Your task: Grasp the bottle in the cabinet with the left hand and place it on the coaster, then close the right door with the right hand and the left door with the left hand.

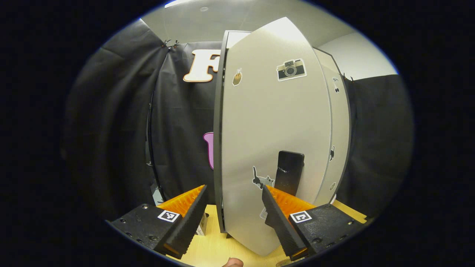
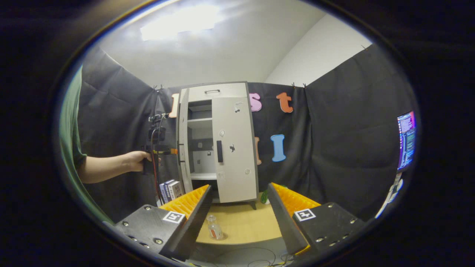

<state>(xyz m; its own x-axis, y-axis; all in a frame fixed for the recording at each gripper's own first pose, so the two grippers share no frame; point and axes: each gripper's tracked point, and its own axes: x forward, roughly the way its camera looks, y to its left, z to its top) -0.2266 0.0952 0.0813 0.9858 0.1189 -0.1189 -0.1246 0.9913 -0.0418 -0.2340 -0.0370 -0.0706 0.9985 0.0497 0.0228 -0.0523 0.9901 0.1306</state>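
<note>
The grey cabinet's left door [image 1: 274, 122] stands ajar right in front of my left gripper [image 1: 233, 193], which is open. The door's free edge lies between its orange fingers, and the black handle [image 1: 289, 172] rises just above the right finger. The right gripper view shows a hand holding that gripper [image 2: 172, 151] against the outer side of the left door [image 2: 183, 144]. The right door [image 2: 233, 148] lies flat against the cabinet front. A small clear bottle [image 2: 214, 227] stands upright on a thin coaster [image 2: 223, 237] at the table's front edge. My right gripper [image 2: 239, 189] hangs open, far back from the cabinet.
The cabinet stands on a light wooden table [image 2: 245, 220]. Some small boxes [image 2: 170, 189] sit left of it and a green object [image 2: 264, 196] at its right foot. A lit monitor [image 2: 406, 139] is at the far right. Shelves show through the gap between the doors.
</note>
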